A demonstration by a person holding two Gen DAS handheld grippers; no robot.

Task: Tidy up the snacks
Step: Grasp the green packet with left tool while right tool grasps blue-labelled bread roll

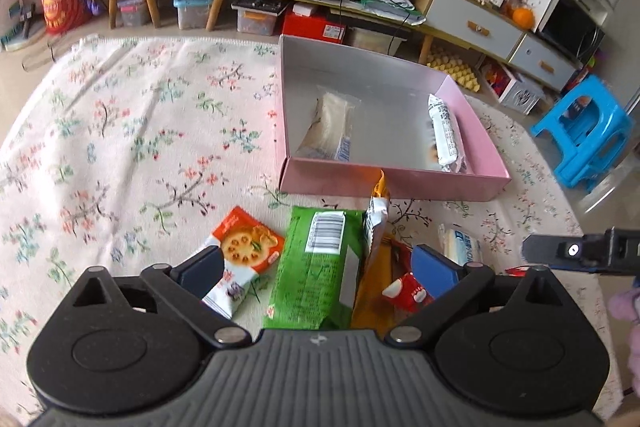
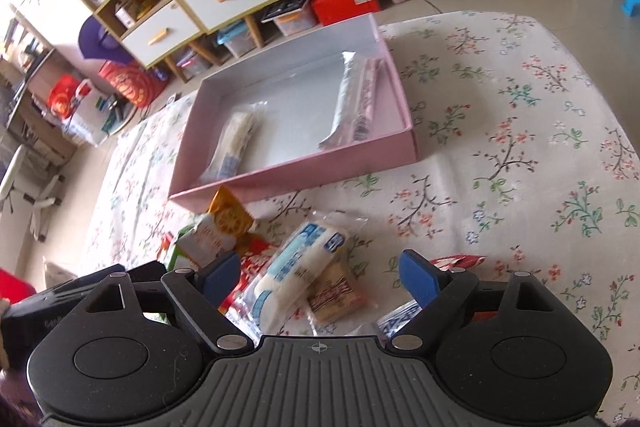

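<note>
We see both sets of fingers wide apart, empty — left gripper (image 1: 316, 269) over green packet (image 1: 316, 267), right gripper (image 2: 320, 277) over white-blue packet (image 2: 296, 267). Risk — crowded pile lower centre, fingers snag neighbouring packets, miss pink box (image 1: 394, 183).

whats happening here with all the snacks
A person is sorting snacks into a pink box on a floral cloth. Two packets already lie inside. The left gripper is open over a green packet; the right gripper is open over a white and blue packet. Neither grips anything.
</note>
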